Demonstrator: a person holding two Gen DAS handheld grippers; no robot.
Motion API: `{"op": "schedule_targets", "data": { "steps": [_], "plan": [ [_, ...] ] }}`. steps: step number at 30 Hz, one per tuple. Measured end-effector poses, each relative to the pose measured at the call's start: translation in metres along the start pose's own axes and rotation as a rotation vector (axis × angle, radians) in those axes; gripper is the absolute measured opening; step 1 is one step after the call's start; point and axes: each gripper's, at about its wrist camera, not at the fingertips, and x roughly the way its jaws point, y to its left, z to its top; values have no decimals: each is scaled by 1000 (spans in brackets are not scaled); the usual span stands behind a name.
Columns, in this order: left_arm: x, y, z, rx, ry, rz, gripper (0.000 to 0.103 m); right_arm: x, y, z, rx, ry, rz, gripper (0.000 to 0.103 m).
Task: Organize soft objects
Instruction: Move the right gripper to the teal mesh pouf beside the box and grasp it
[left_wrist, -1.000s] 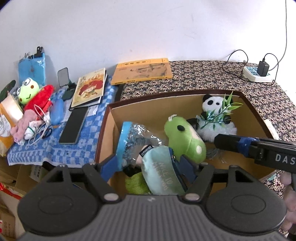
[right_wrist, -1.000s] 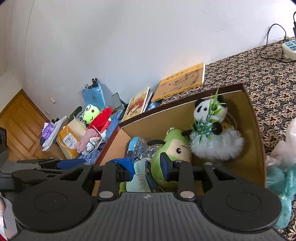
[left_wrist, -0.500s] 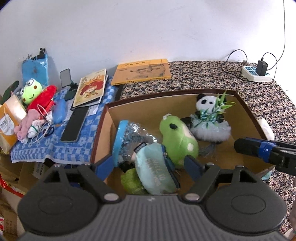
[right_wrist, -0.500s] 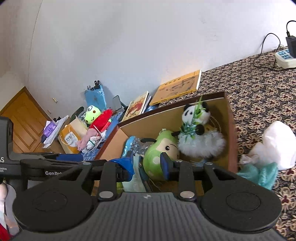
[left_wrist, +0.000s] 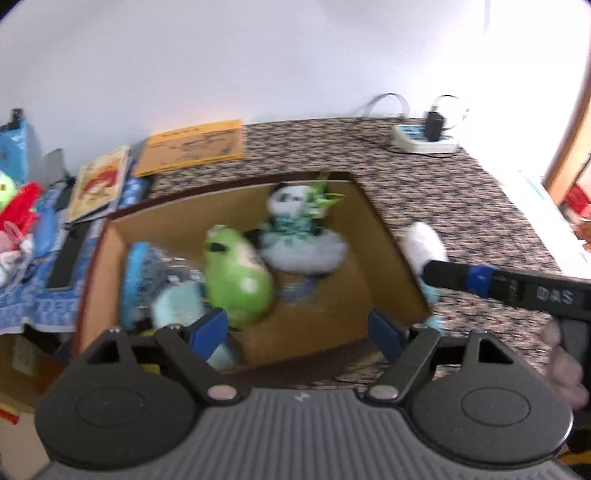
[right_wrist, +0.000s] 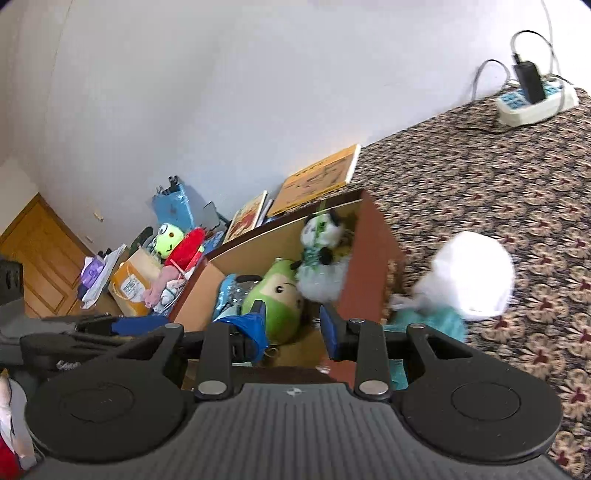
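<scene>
In the left wrist view, which is blurred, the left gripper (left_wrist: 297, 326) is seen above the near edge of a cardboard box (left_wrist: 384, 236); its two blue-padded fingers (left_wrist: 207, 328) are spread wide, having just been opening, and nothing is held between them. Inside the box a green plush toy (left_wrist: 238, 275) is lying in the middle, a panda plush (left_wrist: 295, 236) with green leaves is placed behind it near the far wall, and a light blue pouch (left_wrist: 177, 304) and a blue-rimmed shiny packet (left_wrist: 138, 273) are found at the left side. The box is standing on a patterned cloth (left_wrist: 461, 206). To the right of the box a white soft object (left_wrist: 423, 247) is lying on the cloth, and the right gripper (left_wrist: 458, 277) is reaching in from the right edge just in front of it. Books (left_wrist: 190, 151) and a power strip (left_wrist: 424, 142) are seen farther back. In the right wrist view the right gripper (right_wrist: 291, 326) is pointed toward the right near corner of the box (right_wrist: 369, 258); its fingers (right_wrist: 330, 328) are set a small way apart and nothing is pinched between them. The green plush toy (right_wrist: 275, 295) and the panda plush (right_wrist: 321, 258) are seen touching each other in the box. The white soft object (right_wrist: 472, 275) is lying on the cloth (right_wrist: 480, 177) just beside the right wall of the box, with a teal soft object (right_wrist: 424, 321) below it. The left gripper (right_wrist: 110, 328) is visible at the left edge. A frog plush (right_wrist: 168, 236) and a red plush (right_wrist: 186, 245) are lying well apart from the box, at the left.
</scene>
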Motion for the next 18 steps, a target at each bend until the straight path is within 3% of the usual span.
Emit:
{"op": "schedule_targets", "data": {
  "steps": [11,18],
  "plan": [
    [25,-78,-25,119,22,-198,81,-21,-52,-3,76,26,-76,15],
    [60,-116,-41,152,63,-258,81,-13,-90,-11,156,97,-76,16]
  ]
}}
